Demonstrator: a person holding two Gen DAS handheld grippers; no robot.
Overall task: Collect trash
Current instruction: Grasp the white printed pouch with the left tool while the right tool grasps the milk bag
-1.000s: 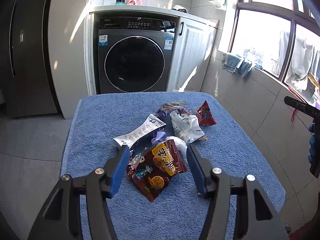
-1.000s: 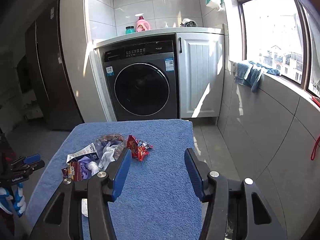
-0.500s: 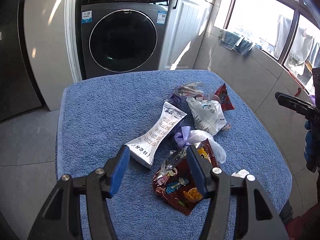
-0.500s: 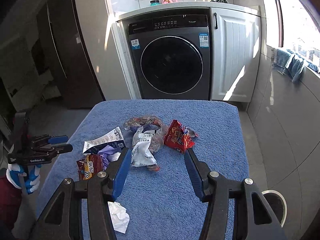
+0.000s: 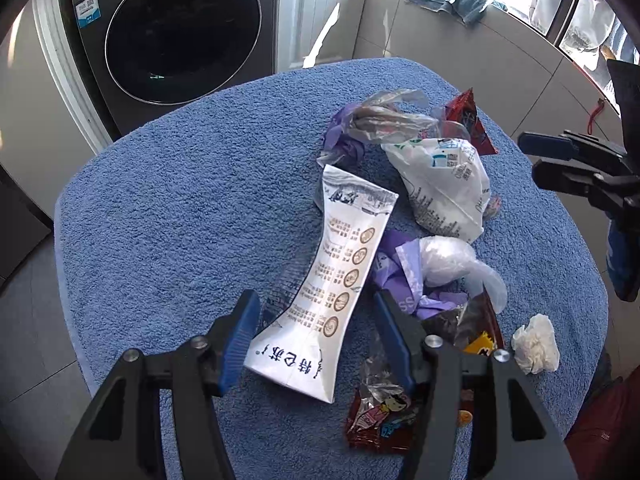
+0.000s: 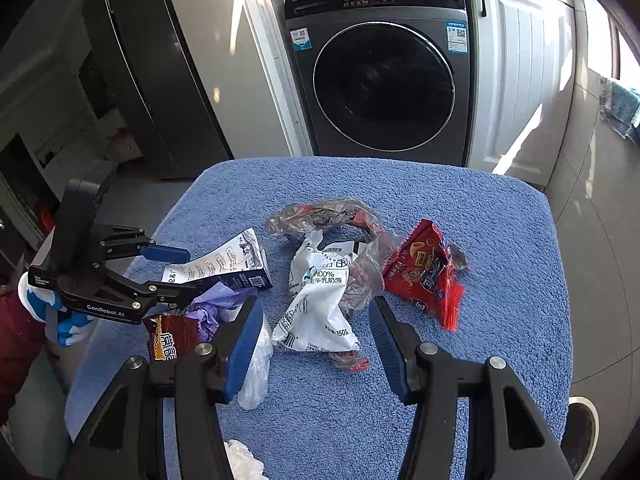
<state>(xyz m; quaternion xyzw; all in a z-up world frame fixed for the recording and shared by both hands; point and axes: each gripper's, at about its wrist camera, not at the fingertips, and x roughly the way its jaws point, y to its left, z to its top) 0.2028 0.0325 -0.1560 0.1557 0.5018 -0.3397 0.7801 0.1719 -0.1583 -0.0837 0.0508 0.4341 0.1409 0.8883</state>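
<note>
A pile of trash lies on a blue towel-covered table (image 5: 168, 208). A flattened white milk carton (image 5: 336, 276) lies between the fingers of my open left gripper (image 5: 316, 320), which hovers just above it. The carton also shows in the right wrist view (image 6: 224, 264). My open right gripper (image 6: 312, 320) straddles a crumpled white milk bag (image 6: 320, 292). A red snack wrapper (image 6: 424, 272) lies to its right. A brown snack bag (image 5: 400, 408), purple plastic (image 5: 404, 276), clear plastic (image 5: 384, 120) and a white tissue (image 5: 536, 344) lie around.
A grey washing machine (image 6: 380, 84) and a white cabinet (image 6: 520, 80) stand behind the table. A dark fridge (image 6: 152, 80) is at the left. A round bin rim (image 6: 584, 420) shows on the floor at the right of the table.
Both grippers have moved forward and down over the trash. The left one shifted from the brown snack bag to the milk carton; the right one closed in on the white milk bag.
</note>
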